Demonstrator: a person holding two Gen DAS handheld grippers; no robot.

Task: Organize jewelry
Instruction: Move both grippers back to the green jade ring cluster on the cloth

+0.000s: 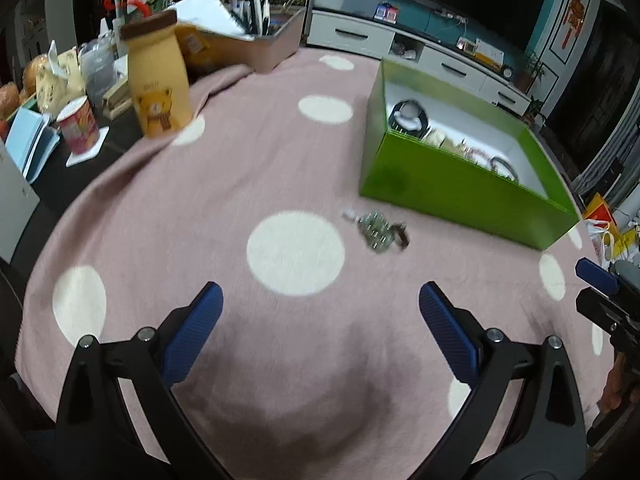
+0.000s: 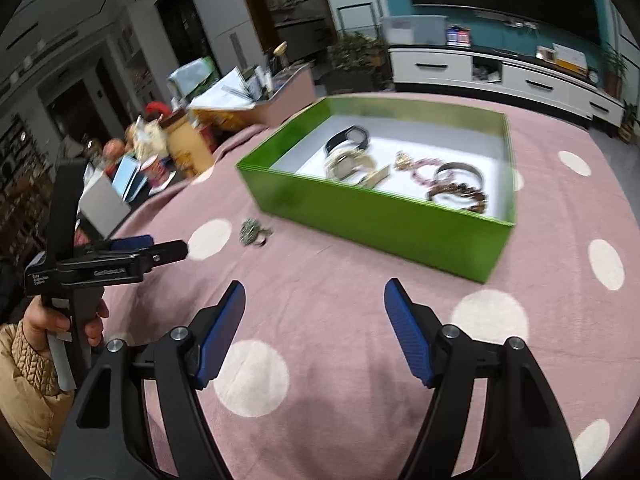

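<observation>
Hovering over pink dotted cloth [image 1: 240,184], left gripper [image 1: 320,320] spread wide, nothing between blue pads [image 1: 196,332]. Right gripper [image 2: 314,320] likewise released, empty, above same cloth. Small greenish jewelry piece [image 1: 378,232] lies loose on cloth ahead of left gripper, just beside green box [image 1: 460,188], not touching it. Box open; inside on white floor: black watch [image 2: 348,138], gold watch [image 2: 348,164], beaded bracelets [image 2: 456,188]. Yellow bear bottle [image 1: 158,80] stands at cloth's far left edge.

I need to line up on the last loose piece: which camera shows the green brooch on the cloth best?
The left wrist view: the green brooch lies ahead of the open left tongs, fairly large though blurred. In the right wrist view it is small, far left, beside the green box.
</observation>
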